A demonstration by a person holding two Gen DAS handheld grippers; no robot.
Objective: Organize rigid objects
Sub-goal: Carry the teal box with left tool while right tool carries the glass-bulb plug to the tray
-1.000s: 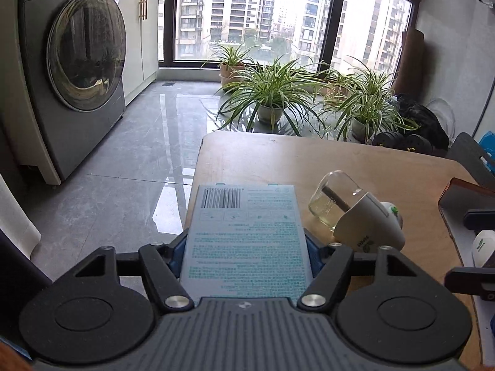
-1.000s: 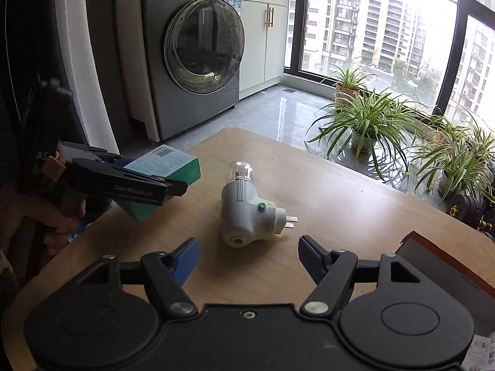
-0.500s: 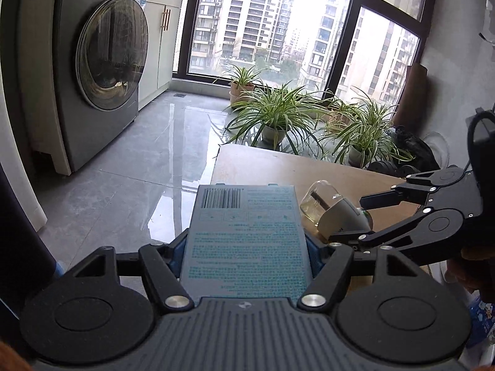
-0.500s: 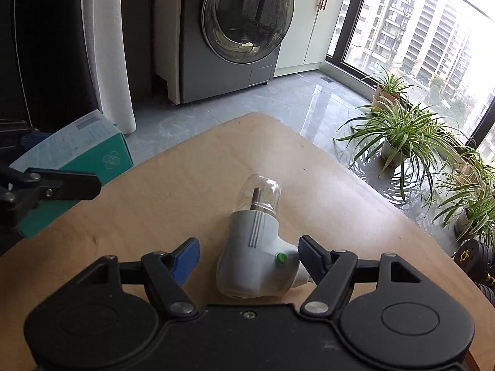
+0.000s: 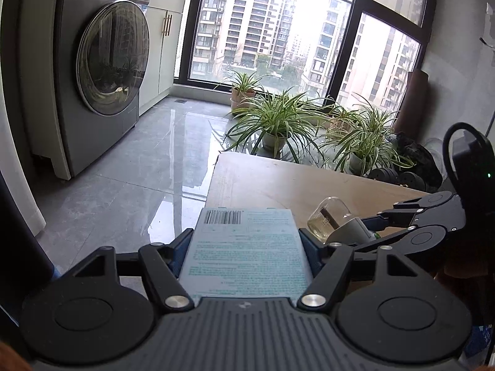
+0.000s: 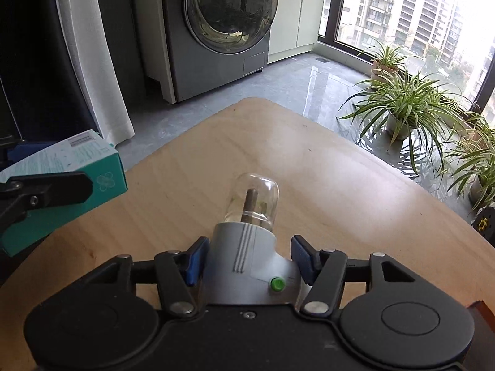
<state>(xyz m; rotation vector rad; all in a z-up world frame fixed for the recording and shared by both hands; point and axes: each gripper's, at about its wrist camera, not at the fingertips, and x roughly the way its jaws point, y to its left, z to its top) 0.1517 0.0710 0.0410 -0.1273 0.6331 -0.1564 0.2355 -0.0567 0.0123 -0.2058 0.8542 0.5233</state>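
A teal and white box (image 5: 244, 256) with a barcode is clamped between the pads of my left gripper (image 5: 246, 238), held off the table's left edge; the right wrist view shows it too, the box (image 6: 102, 167). A grey plug-in device (image 6: 244, 262) with a green button and a clear glass bulb (image 6: 253, 198) lies on the wooden table (image 6: 324, 179). My right gripper (image 6: 249, 256) straddles the device's body. Its jaws are closing, and the blue pads (image 6: 196, 258) touch the body's sides. From the left wrist, the right gripper (image 5: 402, 219) reaches in from the right over the device (image 5: 349, 232).
A washing machine (image 6: 222, 31) stands on the tiled floor beyond the table. Potted spider plants (image 6: 405, 105) line the window to the right. A white curtain (image 6: 92, 61) hangs at the left. A brown object's corner (image 6: 482, 309) sits at the table's right edge.
My right gripper has moved forward over the grey device and its jaws have narrowed onto the body. The left gripper keeps its hold on the box and has tipped up slightly.
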